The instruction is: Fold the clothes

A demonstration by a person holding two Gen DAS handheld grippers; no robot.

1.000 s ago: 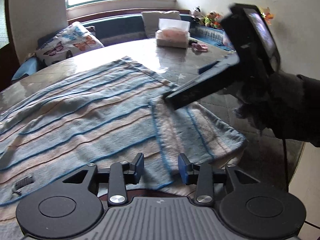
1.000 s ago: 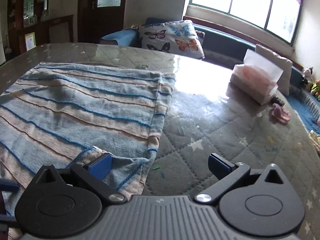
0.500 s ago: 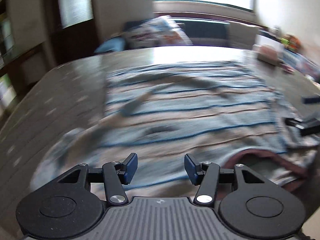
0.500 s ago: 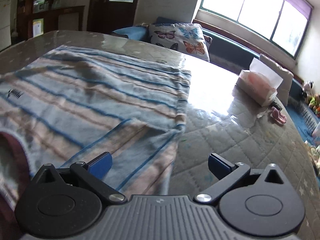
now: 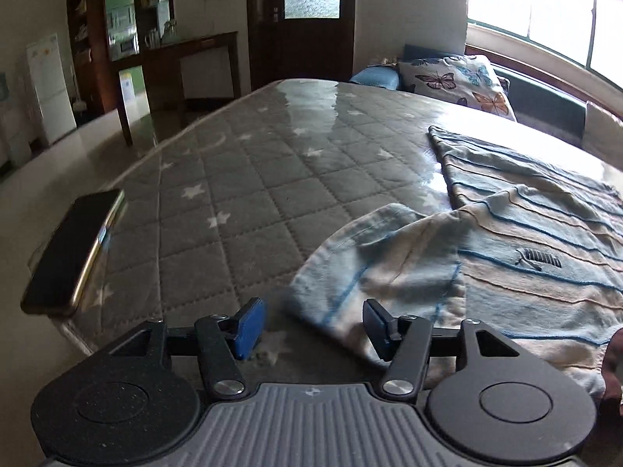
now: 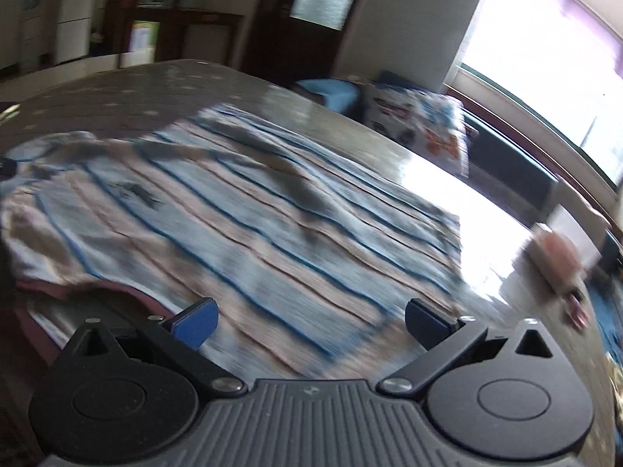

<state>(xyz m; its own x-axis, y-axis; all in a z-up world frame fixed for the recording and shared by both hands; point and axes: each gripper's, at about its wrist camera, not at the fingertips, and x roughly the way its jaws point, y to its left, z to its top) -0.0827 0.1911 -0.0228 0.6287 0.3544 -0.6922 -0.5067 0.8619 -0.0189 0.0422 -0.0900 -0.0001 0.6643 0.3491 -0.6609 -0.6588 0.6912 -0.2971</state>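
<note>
A blue and beige striped shirt (image 5: 537,241) lies flat on the grey quilted table (image 5: 272,179), with a dark logo on its chest. Its left sleeve (image 5: 373,257) lies crumpled toward me. My left gripper (image 5: 311,329) is open and empty, low over the table, with the sleeve's end between its fingers. In the right wrist view the same shirt (image 6: 249,225) is blurred by motion. My right gripper (image 6: 309,321) is open and empty above the shirt's near part, close to the dark red collar (image 6: 128,292).
A phone (image 5: 72,249) lies at the table's near left edge. A butterfly cushion (image 5: 455,81) sits on the bench behind the table. A tissue box (image 6: 560,257) stands at the table's far right. A cabinet and door are beyond.
My left gripper has swung left from the shirt's right sleeve to its left sleeve and opened wider. My right gripper has swung left over the shirt, away from the right sleeve.
</note>
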